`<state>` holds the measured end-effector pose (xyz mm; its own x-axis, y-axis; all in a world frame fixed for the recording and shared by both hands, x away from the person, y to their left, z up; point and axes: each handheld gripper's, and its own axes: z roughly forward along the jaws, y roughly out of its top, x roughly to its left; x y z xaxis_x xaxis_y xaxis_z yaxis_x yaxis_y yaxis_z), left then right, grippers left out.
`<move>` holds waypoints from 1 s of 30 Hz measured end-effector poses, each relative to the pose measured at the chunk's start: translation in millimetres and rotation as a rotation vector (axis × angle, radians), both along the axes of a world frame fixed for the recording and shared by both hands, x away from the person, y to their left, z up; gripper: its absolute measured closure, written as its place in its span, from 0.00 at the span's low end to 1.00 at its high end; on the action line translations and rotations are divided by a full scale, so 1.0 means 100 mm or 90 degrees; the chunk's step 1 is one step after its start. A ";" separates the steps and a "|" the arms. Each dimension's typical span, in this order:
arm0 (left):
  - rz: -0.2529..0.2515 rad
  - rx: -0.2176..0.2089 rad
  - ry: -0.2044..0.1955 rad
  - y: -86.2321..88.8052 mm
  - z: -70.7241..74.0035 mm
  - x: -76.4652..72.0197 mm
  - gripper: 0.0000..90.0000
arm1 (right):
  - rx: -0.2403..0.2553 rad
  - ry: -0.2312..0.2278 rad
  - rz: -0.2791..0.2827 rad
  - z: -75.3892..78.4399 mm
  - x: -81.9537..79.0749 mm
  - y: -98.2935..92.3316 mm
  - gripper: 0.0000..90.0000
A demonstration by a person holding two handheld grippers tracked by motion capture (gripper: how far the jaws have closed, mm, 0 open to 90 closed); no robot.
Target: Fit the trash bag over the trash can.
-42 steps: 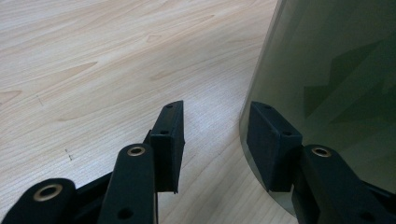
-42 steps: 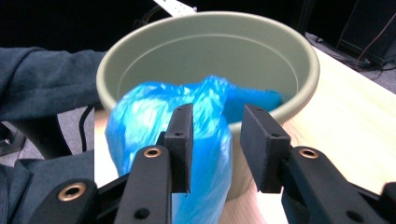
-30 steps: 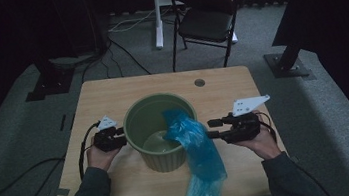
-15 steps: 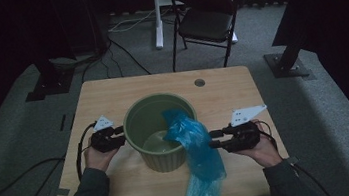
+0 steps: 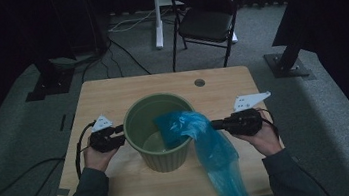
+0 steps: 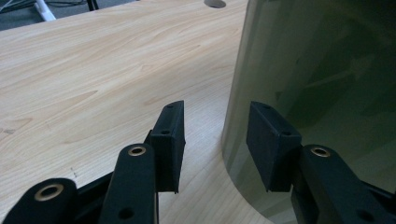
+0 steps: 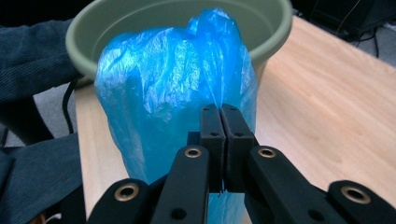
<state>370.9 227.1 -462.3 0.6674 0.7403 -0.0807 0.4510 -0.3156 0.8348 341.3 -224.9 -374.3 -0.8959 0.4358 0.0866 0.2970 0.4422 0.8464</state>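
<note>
Light wood table w/ cable hole, green bin standing at centre

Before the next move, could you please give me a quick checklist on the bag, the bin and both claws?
1. Right claw shut on the blue bag, jaws just closed: ok.
2. Bag draped over the green bin rim, part inside, most hanging outside: ok.
3. Bag spread around the whole rim: not ok.
4. Left claw gripping the bin: not ok, jaws open, one pad at the wall.
5. Bin upright on the table: ok.
</note>
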 end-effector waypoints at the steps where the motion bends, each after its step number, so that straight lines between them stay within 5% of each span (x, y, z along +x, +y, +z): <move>1: 0.000 0.000 0.000 0.00 0.00 0.00 0.63 | 0.000 0.000 0.000 0.00 0.00 0.00 0.99; 10: -0.001 0.002 -0.008 -0.04 0.02 0.00 0.65 | 0.003 -0.019 -0.024 0.18 0.18 0.02 0.99; 30: -0.015 0.000 -0.009 -0.28 0.01 0.11 0.64 | 0.002 -0.017 -0.039 0.25 0.51 0.25 1.00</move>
<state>382.2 199.2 -461.6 0.6855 0.7246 -0.0712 0.4315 -0.3256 0.8413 392.6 -200.2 -349.0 -0.8693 0.4901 0.0639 0.3005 0.4214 0.8556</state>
